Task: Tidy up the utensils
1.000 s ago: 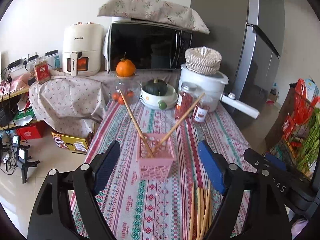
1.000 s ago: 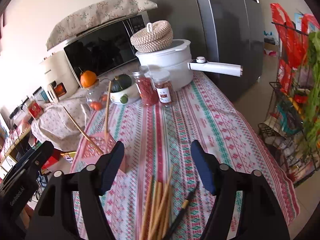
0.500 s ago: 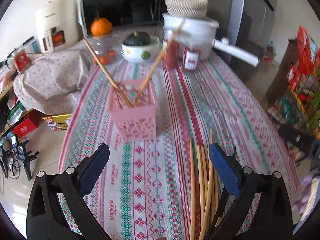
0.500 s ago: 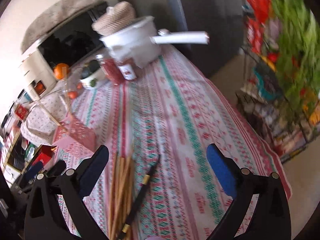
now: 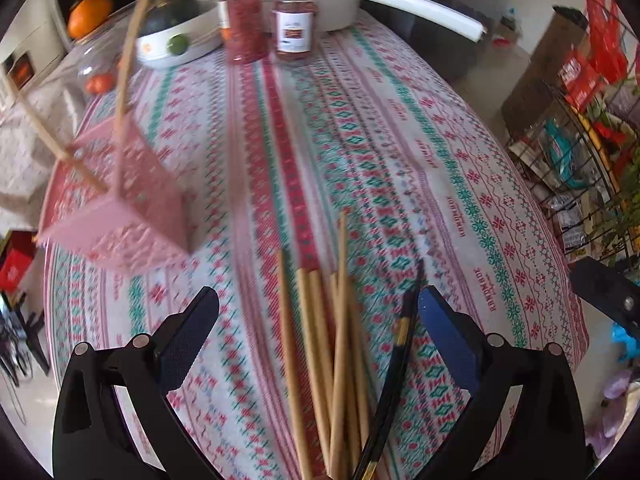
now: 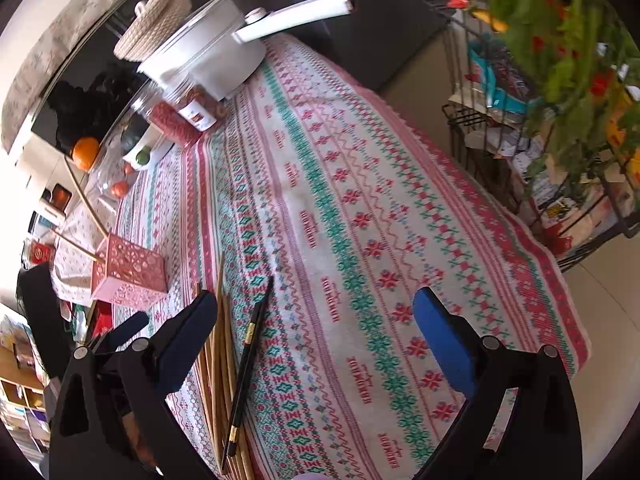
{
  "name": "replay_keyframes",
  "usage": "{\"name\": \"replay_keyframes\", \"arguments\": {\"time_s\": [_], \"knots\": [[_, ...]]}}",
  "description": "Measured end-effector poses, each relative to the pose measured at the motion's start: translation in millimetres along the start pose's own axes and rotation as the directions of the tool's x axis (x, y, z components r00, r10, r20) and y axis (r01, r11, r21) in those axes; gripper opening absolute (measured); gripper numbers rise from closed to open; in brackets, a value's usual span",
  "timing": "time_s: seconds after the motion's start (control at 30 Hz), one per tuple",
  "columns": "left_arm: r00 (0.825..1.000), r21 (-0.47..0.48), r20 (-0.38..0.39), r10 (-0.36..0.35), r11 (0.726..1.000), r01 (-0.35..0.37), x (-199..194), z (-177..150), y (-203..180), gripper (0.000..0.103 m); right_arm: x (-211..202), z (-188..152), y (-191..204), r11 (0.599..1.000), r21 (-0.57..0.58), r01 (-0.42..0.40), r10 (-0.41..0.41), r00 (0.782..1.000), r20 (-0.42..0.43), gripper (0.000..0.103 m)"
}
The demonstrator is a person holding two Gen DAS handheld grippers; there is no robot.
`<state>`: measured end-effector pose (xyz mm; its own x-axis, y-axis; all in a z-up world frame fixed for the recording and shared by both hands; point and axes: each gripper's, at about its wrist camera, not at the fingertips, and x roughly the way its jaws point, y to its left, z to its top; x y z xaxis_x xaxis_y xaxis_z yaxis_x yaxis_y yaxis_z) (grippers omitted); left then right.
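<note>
Patterned tablecloth (image 5: 400, 152), pink basket (image 5: 120, 208) with 2 chopsticks (image 5: 128, 36), both claws—left claw (image 5: 318, 320), right claw (image 6: 316, 320)—spread.

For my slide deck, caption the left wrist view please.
Open left gripper straddles loose wooden chopsticks on the tablecloth; pink holder waits nearby.

Bright daylight floods both views, blowing out the wall toward ten o'clock. The left-wrist view smears with motion blur, worst on the pink basket (image 5: 120, 204) at nine o'clock. Fisheye bending curves the tablecloth (image 6: 360, 208); black vignette rings every corner.
</note>
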<state>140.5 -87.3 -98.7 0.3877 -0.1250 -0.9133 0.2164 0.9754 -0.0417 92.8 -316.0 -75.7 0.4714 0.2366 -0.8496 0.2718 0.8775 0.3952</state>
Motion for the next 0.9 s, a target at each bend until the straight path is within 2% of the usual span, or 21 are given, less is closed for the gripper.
{"name": "replay_keyframes", "arguments": {"time_s": [0.13, 0.2, 0.3, 0.4, 0.47, 0.5, 0.53, 0.6, 0.7, 0.9], "knots": [[1.0, 0.054, -0.024, 0.013, 0.998, -0.011, 21, 14, -13, 0.095, -5, 6, -15, 0.999, 0.047, -0.007, 0.007, 1.0, 0.0, 0.096], [1.0, 0.044, -0.017, -0.015, 0.999, 0.016, 29, 19, -16, 0.089, -6, 9, -25, 0.995, 0.092, -0.028, 0.03, 1.0, -0.011, 0.096], [0.998, 0.027, -0.044, -0.049, 0.998, 0.05, 42, 23, -17, 0.068, -4, 13, -32, 0.989, 0.138, -0.059, 0.064, 0.998, -0.03, 0.096], [0.996, 0.025, -0.084, -0.006, 1.0, 0.009, 58, 22, -15, 0.051, -1, 13, -32, 0.986, 0.153, -0.068, 0.076, 0.996, -0.046, 0.095], [0.999, 0.024, -0.055, -0.002, 1.0, 0.004, 57, 22, -12, 0.042, 2, 11, -29, 0.987, 0.147, -0.071, 0.079, 0.995, -0.054, 0.095], [0.999, 0.015, -0.05, 0.004, 1.0, -0.003, 57, 22, -10, 0.032, 5, 10, -27, 0.987, 0.144, -0.075, 0.084, 0.995, -0.061, 0.095], [0.999, 0.007, -0.044, 0.0, 1.0, 0.0, 55, 22, -8, 0.015, 7, 10, -25, 0.987, 0.141, -0.072, 0.082, 0.994, -0.067, 0.095], [0.999, -0.005, -0.038, 0.001, 1.0, -0.001, 54, 21, -4, 0.004, 10, 9, -22, 0.99, 0.131, -0.056, 0.067, 0.995, -0.076, 0.095], [1.0, -0.008, -0.019, 0.009, 1.0, -0.009, 45, 16, 2, 0.004, 22, 4, -11, 0.994, 0.104, -0.02, 0.03, 0.994, -0.102, 0.095], [0.995, 0.002, 0.101, -0.003, 1.0, 0.003, -5, -4, 12, 0.004, 43, -12, 16, 1.0, 0.02, 0.012, -0.01, 0.991, -0.131, 0.095]]}}
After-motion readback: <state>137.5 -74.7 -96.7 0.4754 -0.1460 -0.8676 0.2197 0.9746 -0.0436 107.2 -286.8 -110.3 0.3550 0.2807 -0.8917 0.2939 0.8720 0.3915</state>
